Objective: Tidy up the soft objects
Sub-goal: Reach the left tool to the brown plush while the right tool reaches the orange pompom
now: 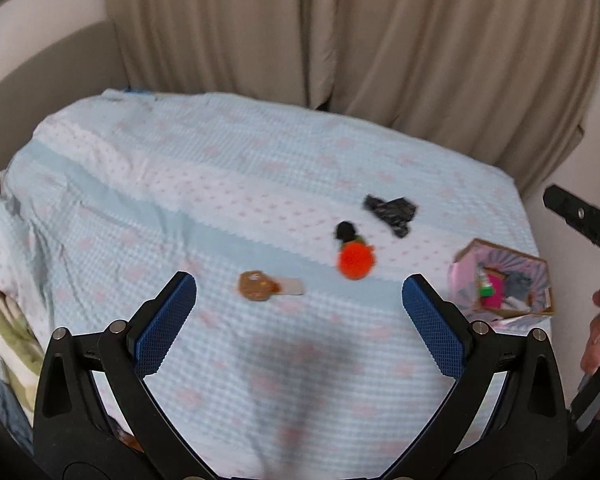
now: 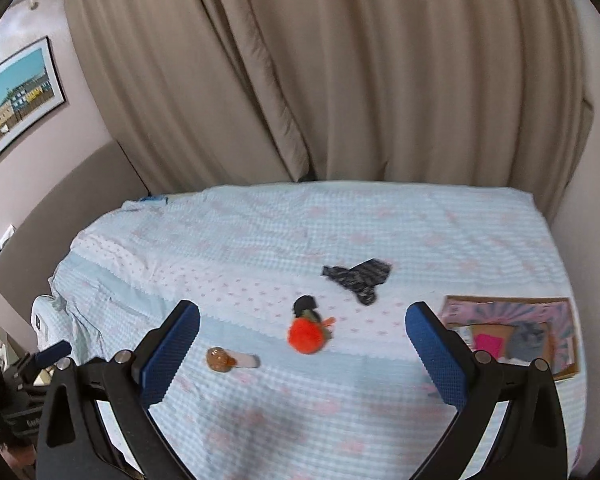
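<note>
- Your orange pompom toy point(image 2: 306, 334) lies mid-bed, a black cloth point(image 2: 358, 278) beyond it and a brown toy point(image 2: 220, 359) nearer left.
- The pink box point(image 2: 564, 336) sits at the bed's point(image 2: 260, 240) right edge.
- Your left gripper point(image 1: 300, 300) and right gripper point(image 2: 302, 338) both hover above, jaws wide, empty.

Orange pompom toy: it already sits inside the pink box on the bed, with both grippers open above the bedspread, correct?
Not quite. The orange pompom toy lies on the bedspread, left of the pink box, as the right wrist view shows. Both grippers, left and right, are open.

Beige curtain point(image 2: 340, 80) — framed picture point(image 2: 16, 96)
</note>
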`<action>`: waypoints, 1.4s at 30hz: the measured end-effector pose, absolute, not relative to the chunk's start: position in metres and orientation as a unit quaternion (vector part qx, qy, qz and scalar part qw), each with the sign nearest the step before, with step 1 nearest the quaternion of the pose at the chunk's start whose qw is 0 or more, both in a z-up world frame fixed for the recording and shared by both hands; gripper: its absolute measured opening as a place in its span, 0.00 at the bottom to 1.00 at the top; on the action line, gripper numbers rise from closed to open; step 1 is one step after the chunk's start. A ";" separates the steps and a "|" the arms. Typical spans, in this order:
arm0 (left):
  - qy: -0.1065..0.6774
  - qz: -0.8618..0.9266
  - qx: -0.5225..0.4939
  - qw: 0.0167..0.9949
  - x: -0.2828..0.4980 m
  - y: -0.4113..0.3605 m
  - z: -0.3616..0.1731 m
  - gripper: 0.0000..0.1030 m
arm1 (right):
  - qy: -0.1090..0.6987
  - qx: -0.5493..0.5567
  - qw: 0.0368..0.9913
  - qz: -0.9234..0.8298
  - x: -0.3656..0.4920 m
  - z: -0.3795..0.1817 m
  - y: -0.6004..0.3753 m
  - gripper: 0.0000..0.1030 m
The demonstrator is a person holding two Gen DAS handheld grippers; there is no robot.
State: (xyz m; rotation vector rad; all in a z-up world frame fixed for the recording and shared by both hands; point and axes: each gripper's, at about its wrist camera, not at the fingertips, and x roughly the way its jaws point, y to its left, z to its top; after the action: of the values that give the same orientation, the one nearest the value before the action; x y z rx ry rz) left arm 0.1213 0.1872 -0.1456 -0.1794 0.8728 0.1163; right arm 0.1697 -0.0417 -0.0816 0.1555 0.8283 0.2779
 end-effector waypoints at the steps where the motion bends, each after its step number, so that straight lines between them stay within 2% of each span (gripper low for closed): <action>1: 0.428 0.054 -0.088 0.898 0.129 0.200 -0.156 1.00 | 0.406 0.075 0.901 0.133 0.177 -0.087 -0.033 1.00; 11: 0.474 0.034 -0.098 0.874 0.200 0.276 -0.269 1.00 | 0.468 0.061 0.874 0.114 0.268 -0.189 0.046 1.00; 17: 0.511 0.007 -0.103 0.853 0.233 0.278 -0.349 0.96 | 0.519 0.059 0.846 0.111 0.316 -0.265 0.060 1.00; 24: 0.536 -0.006 -0.102 0.838 0.261 0.272 -0.420 0.95 | 0.576 0.000 0.808 0.122 0.368 -0.353 0.086 0.98; 26: 0.541 -0.007 -0.093 0.836 0.267 0.271 -0.436 0.95 | 0.597 -0.007 0.792 0.129 0.378 -0.375 0.091 0.89; 30: 0.547 -0.016 -0.088 0.832 0.277 0.268 -0.461 0.94 | 0.622 -0.023 0.772 0.127 0.386 -0.407 0.097 0.85; 32: 0.551 -0.017 -0.086 0.830 0.281 0.267 -0.469 0.91 | 0.631 -0.040 0.765 0.125 0.390 -0.421 0.100 0.84; 34: 0.558 -0.017 -0.091 0.825 0.283 0.266 -0.477 0.81 | 0.640 -0.045 0.757 0.124 0.393 -0.431 0.100 0.83; 36: 0.557 -0.019 -0.099 0.824 0.283 0.267 -0.479 0.77 | 0.652 -0.040 0.747 0.127 0.395 -0.442 0.100 0.68; 40: 0.557 -0.024 -0.098 0.824 0.282 0.264 -0.480 0.68 | 0.662 -0.044 0.737 0.130 0.395 -0.452 0.100 0.53; 42: 0.557 -0.025 -0.096 0.824 0.282 0.263 -0.480 0.64 | 0.659 -0.048 0.738 0.134 0.394 -0.452 0.101 0.40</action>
State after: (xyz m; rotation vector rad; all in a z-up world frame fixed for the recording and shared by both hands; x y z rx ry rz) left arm 0.2817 0.2632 -0.4795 -0.2050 1.1842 -0.0534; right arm 0.3942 0.1013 -0.4518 -0.1047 1.4468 0.2942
